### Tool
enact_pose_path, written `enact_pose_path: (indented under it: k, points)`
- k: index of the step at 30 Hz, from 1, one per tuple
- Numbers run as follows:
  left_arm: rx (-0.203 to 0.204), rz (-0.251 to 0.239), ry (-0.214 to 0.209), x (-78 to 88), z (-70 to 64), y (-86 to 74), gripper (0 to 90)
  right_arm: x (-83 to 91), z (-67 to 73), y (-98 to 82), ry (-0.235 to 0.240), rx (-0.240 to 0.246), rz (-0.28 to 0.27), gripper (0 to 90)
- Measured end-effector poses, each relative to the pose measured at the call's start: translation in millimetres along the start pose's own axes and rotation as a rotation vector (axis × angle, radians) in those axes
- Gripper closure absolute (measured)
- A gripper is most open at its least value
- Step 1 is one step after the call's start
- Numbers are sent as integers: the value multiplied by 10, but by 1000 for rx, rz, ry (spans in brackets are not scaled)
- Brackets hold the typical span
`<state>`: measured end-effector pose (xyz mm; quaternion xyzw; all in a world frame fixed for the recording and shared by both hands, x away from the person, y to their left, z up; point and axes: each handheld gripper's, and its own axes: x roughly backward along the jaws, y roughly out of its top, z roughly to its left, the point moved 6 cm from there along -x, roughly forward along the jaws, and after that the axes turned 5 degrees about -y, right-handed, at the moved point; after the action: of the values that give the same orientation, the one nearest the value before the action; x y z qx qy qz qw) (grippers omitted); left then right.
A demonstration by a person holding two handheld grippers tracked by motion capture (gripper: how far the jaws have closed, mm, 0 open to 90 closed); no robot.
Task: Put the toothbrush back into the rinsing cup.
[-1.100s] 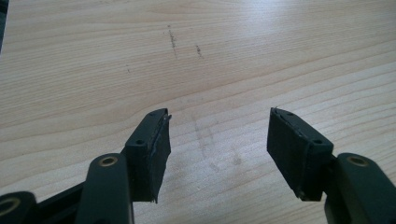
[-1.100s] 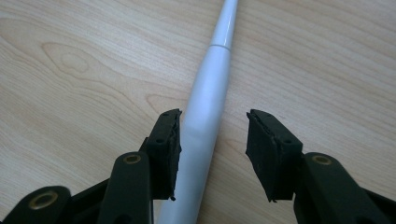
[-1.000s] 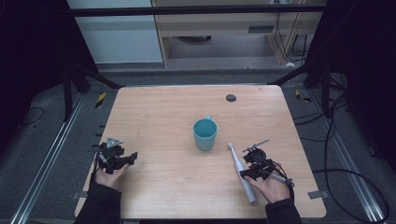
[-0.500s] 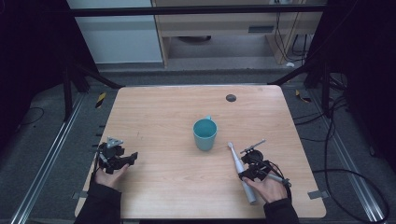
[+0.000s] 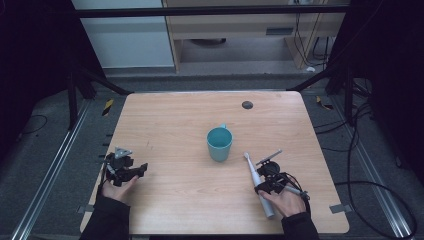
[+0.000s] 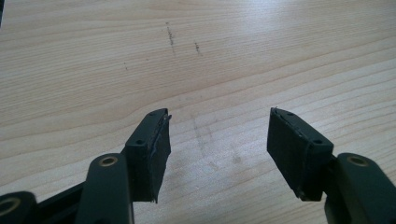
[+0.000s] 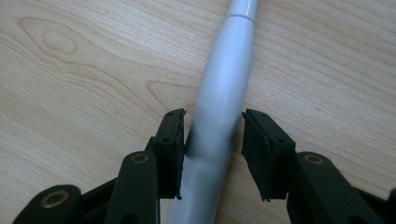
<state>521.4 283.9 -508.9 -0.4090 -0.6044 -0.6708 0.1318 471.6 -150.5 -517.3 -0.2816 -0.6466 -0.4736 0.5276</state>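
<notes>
On the wooden table (image 5: 165,125), the right gripper (image 7: 212,154) view shows closing jaws straddling the toothbrush (image 7: 219,121); left gripper (image 6: 217,140) gapes empty.

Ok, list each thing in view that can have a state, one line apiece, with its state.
electric toothbrush: lying flat on the table, handle between the right gripper's jaws.
cup: upright, open top, apart from the toothbrush.
right gripper: jaws have just been closing around the handle; one touches it, a slim gap shows at the other.
left gripper: jaws open, nothing between them, low over the table.
</notes>
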Motion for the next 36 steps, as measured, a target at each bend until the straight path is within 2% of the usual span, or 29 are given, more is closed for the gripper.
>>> enact_pose_path:
  k: [6, 15, 36]
  points:
    - [0, 1, 0, -1, 0, 0, 391, -27, 7, -4, 8, 1, 12, 600]
    - [0, 2, -1, -3, 0, -2, 391, -75, 9, -13, -7, 7, 32, 638]
    - [2, 3, -3, -3, 2, -2, 392, -80, 10, -11, -11, 17, 41, 662]
